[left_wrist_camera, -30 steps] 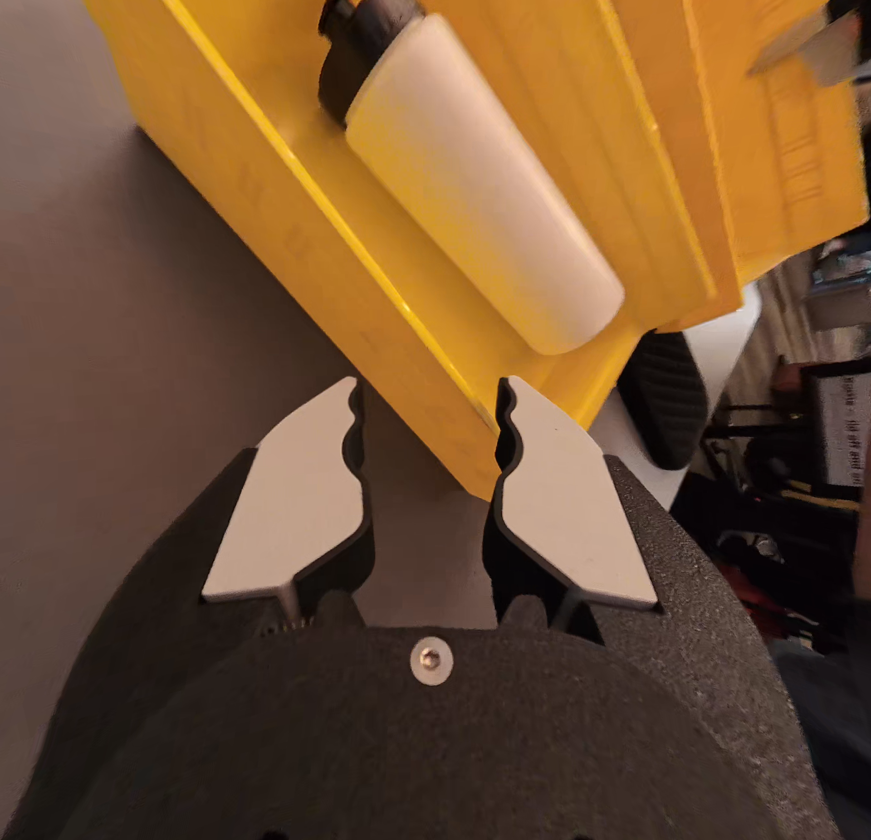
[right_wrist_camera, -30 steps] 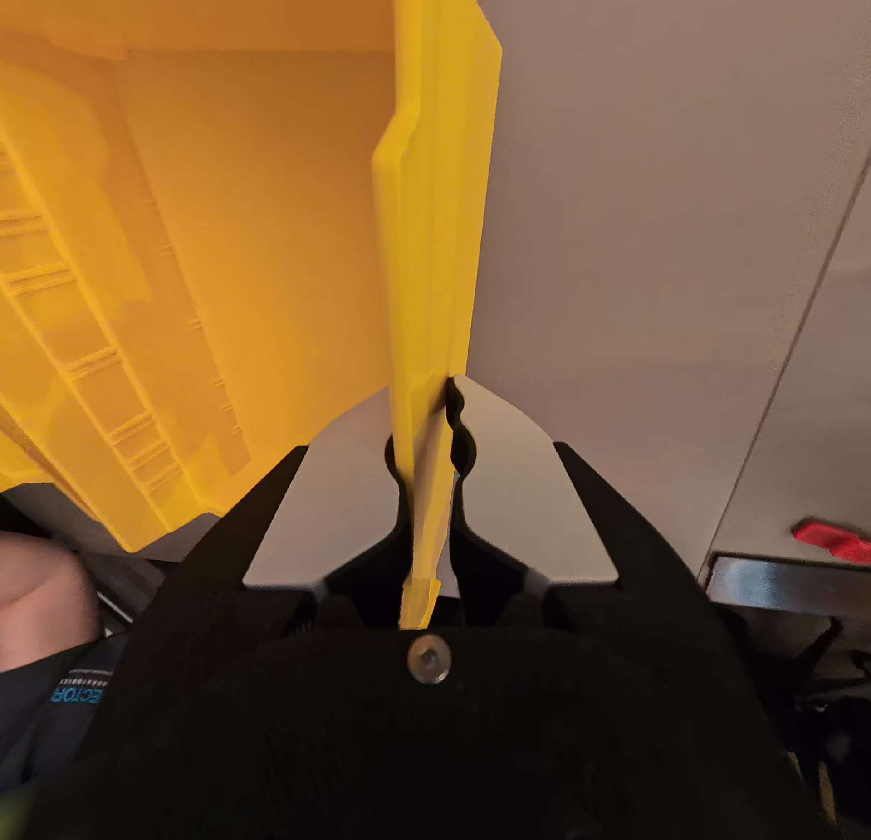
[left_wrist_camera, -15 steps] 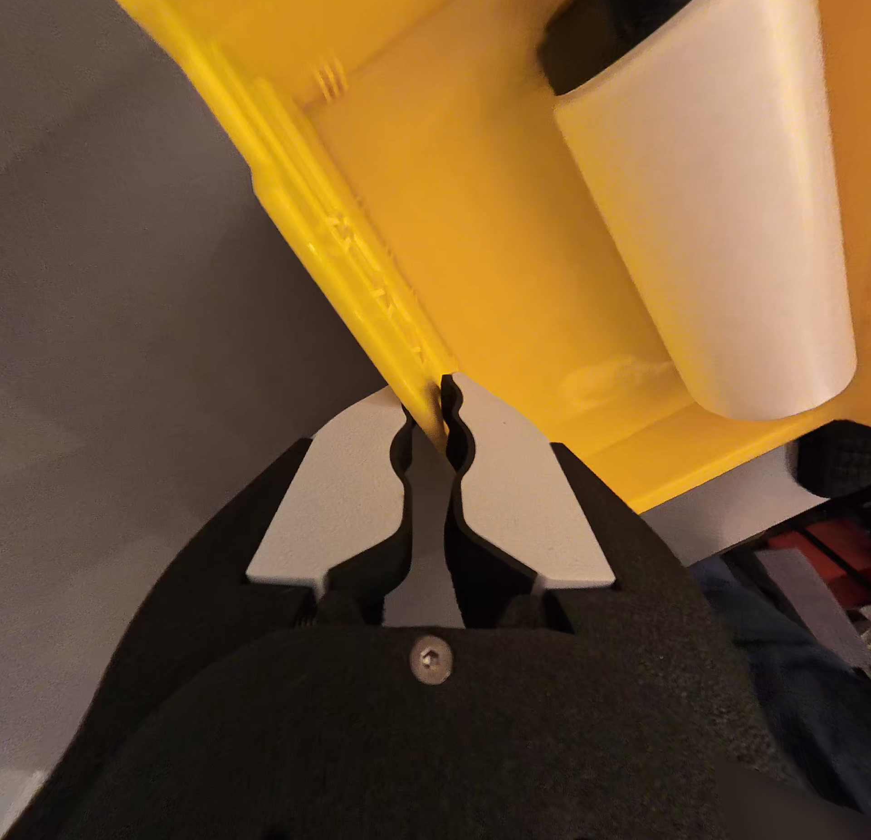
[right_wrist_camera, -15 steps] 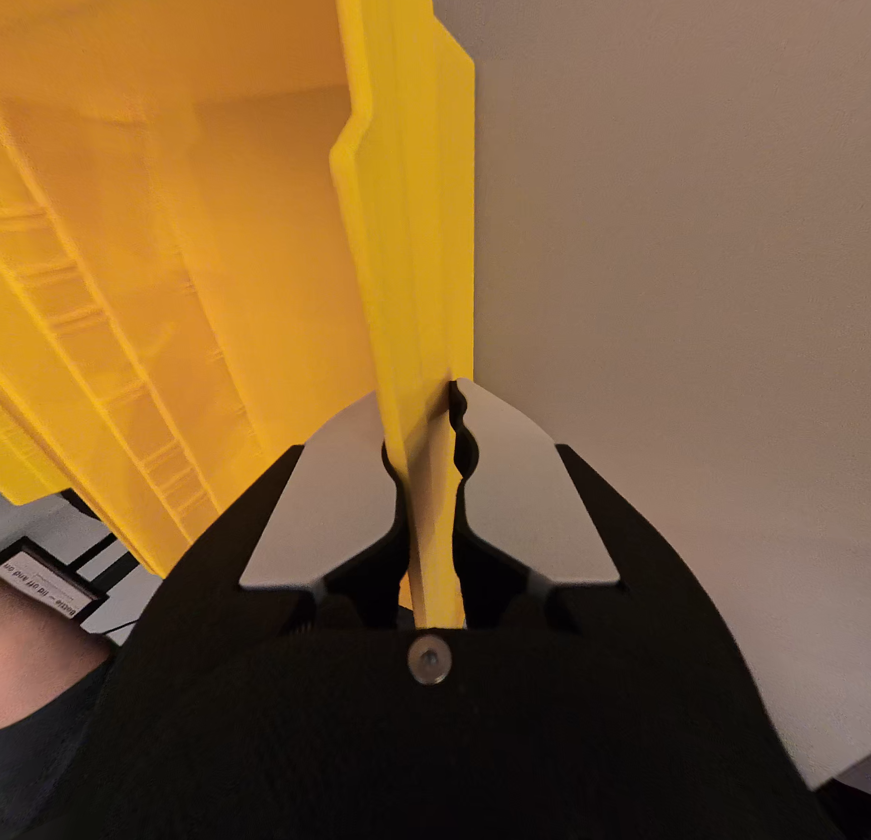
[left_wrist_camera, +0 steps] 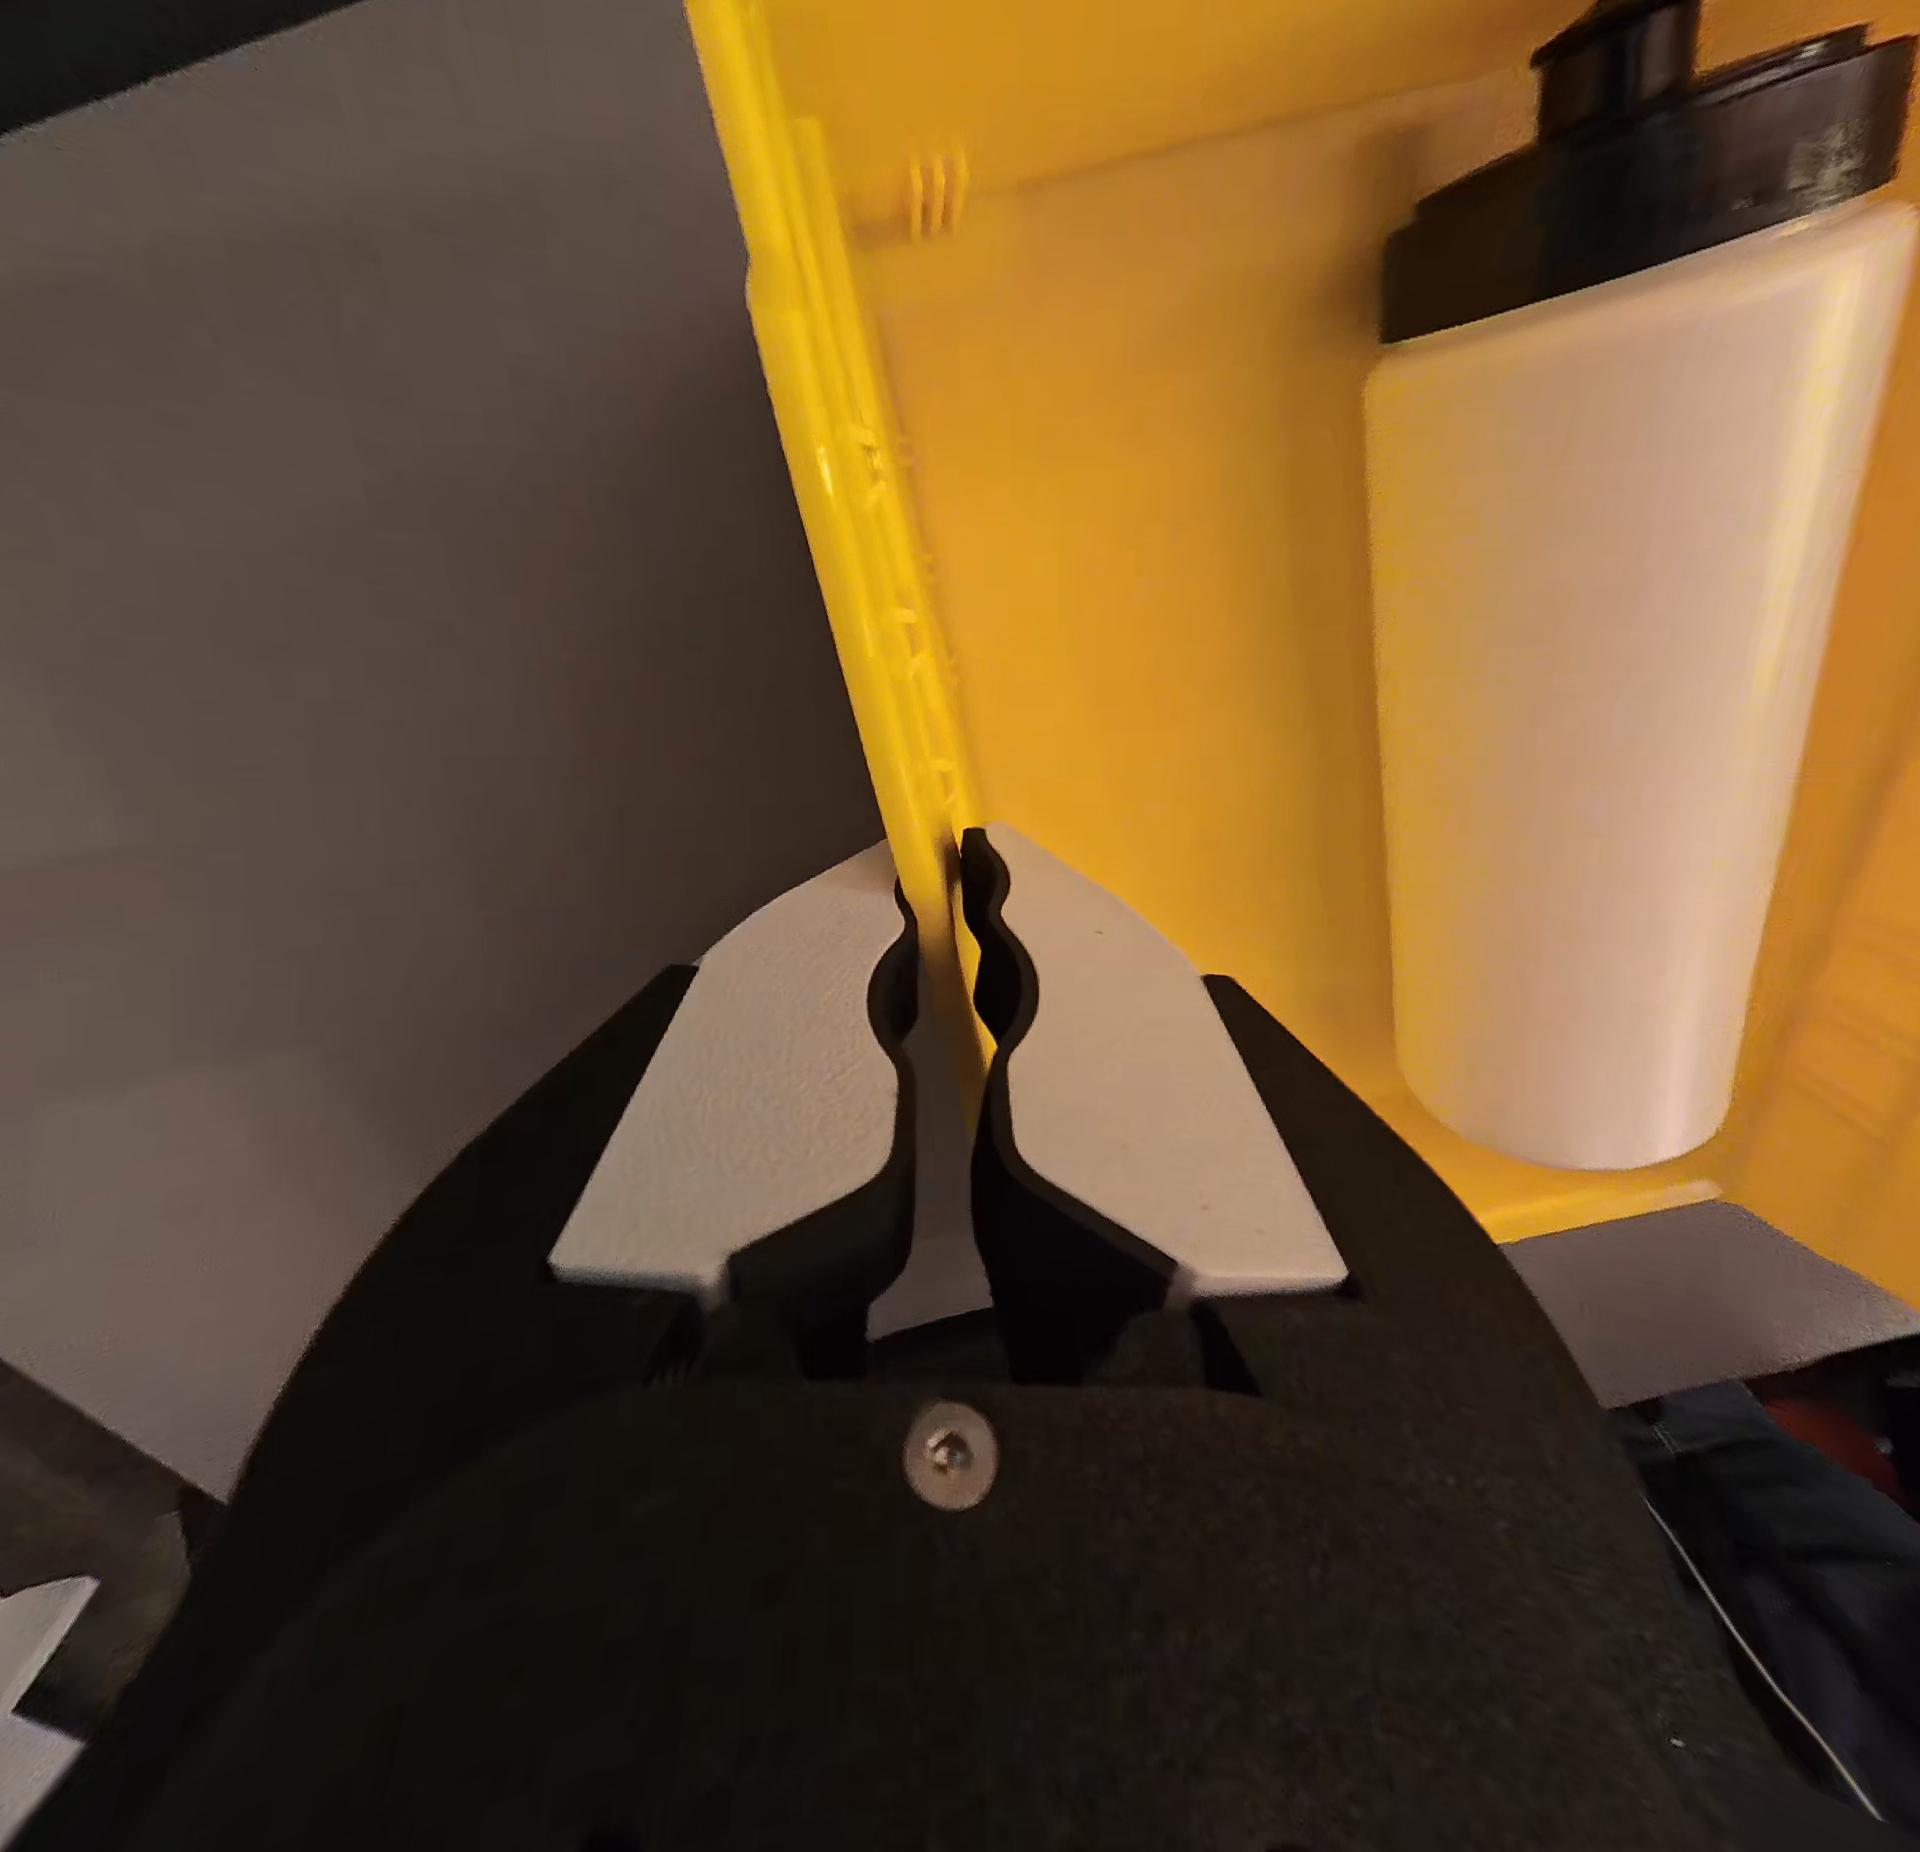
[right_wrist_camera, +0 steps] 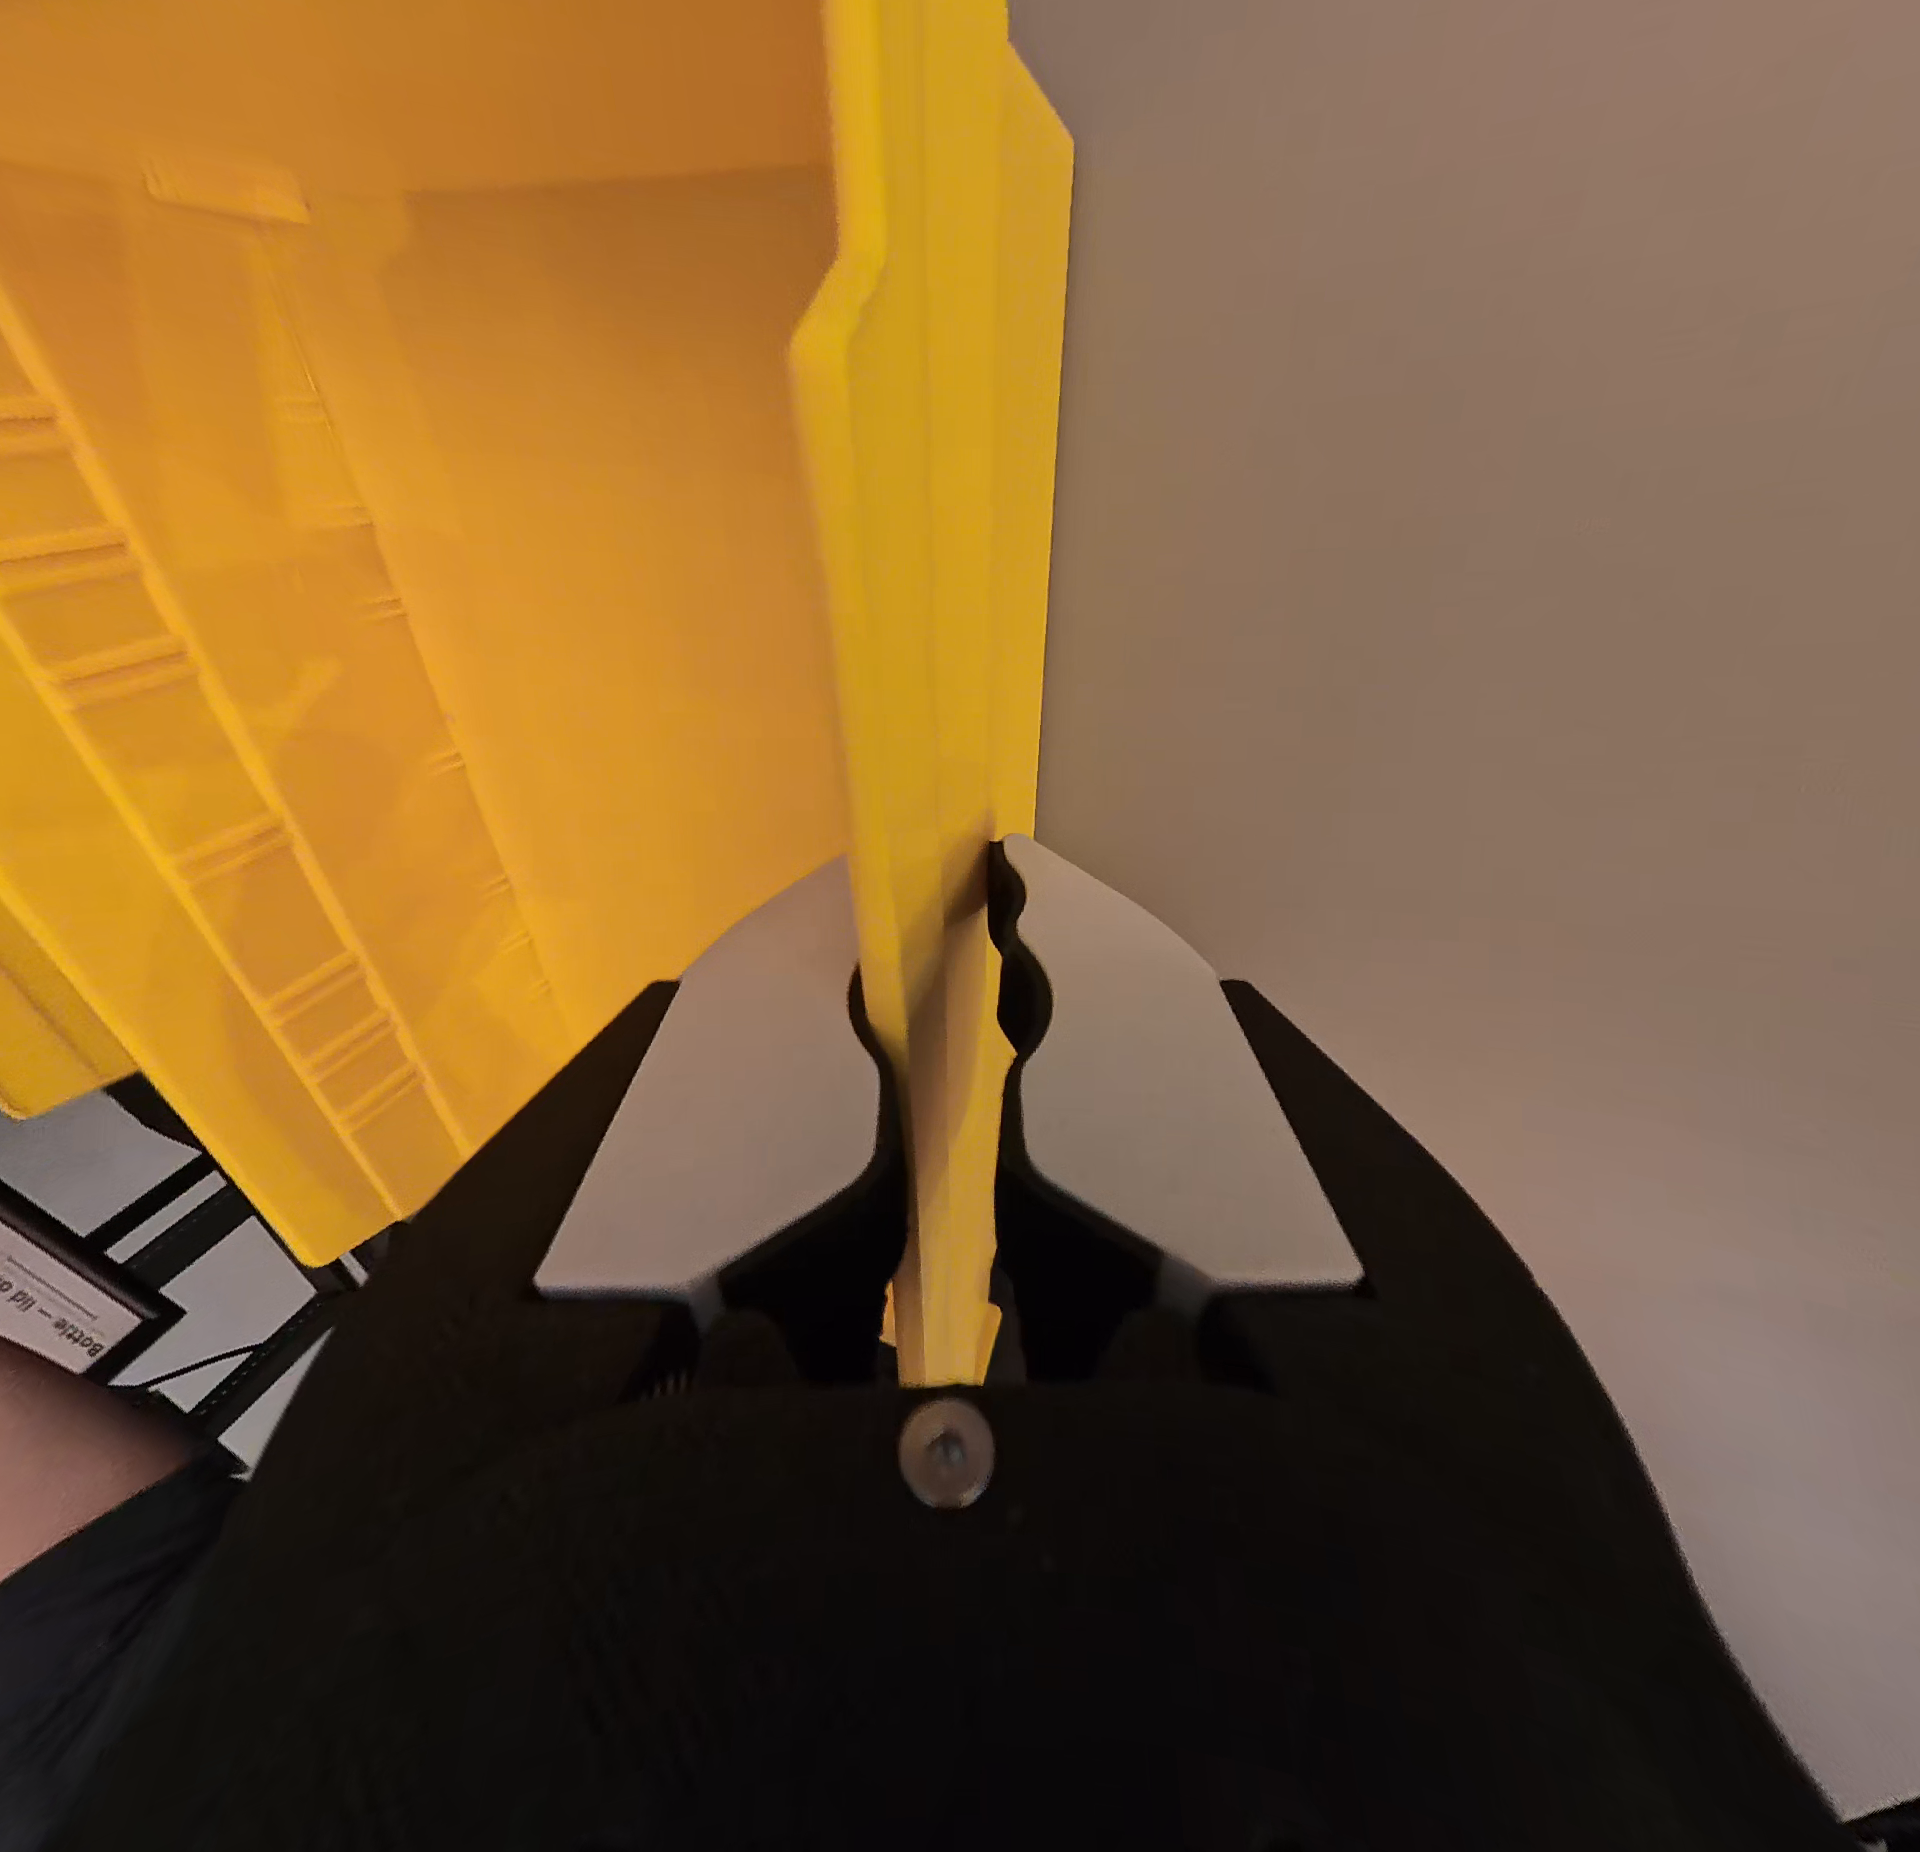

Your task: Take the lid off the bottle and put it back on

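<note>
A white bottle [left_wrist_camera: 1579,722] with a black lid [left_wrist_camera: 1704,129] lies on its side inside a yellow bin [left_wrist_camera: 1122,514]. The lid is on the bottle. My left gripper [left_wrist_camera: 951,852] is shut on the bin's left wall rim. My right gripper [right_wrist_camera: 966,867] is shut on the bin's [right_wrist_camera: 582,576] right wall rim, which runs deep between the jaws. The bottle is not in the right wrist view.
The bin rests on a grey table [left_wrist_camera: 395,597], also grey in the right wrist view [right_wrist_camera: 1507,659]. A card with writing [right_wrist_camera: 62,1314] and a person's arm [right_wrist_camera: 73,1459] sit at the lower left of the right wrist view. Dark clutter [left_wrist_camera: 1787,1553] lies past the table's near edge.
My left gripper closed from open onto the bin's left rim. The bin and bottle swung round in the left view, and the bottle now shows more upright. My right gripper stayed shut on the right rim.
</note>
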A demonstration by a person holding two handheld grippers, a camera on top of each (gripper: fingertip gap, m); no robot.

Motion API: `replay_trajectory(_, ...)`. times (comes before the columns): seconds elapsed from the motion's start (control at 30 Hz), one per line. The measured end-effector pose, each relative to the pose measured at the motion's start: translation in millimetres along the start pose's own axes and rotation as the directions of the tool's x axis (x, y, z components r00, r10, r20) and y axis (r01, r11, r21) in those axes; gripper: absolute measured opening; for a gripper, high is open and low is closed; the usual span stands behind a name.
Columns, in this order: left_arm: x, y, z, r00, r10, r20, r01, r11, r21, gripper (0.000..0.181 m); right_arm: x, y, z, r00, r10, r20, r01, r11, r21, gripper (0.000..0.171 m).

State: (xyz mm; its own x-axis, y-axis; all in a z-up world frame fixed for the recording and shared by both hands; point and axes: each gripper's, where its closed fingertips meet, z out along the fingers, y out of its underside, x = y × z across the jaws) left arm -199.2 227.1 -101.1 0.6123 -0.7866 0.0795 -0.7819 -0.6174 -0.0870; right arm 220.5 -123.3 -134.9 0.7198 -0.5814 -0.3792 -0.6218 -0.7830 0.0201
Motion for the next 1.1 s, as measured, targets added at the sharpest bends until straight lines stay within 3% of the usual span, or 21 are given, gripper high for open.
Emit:
replay_trajectory(0.23,-50,16,-5,0.997,-0.007,0.077,0.004,0.999,0.040,0.009,-10,3,4,1.000,-0.003,-0.014,0.003,1.000,-0.011,0.012)
replay_trajectory(0.53,-78,23,-8,0.987,0.020,0.159,-0.028,0.999,0.047,0.012,-19,0,8,1.000,-0.007,-0.014,0.007,1.000,-0.006,0.012)
replay_trajectory(1.1,-95,46,-10,0.933,0.120,0.340,-0.148,0.987,0.056,0.021,-23,-3,9,1.000,-0.008,-0.030,0.008,1.000,0.027,0.013)
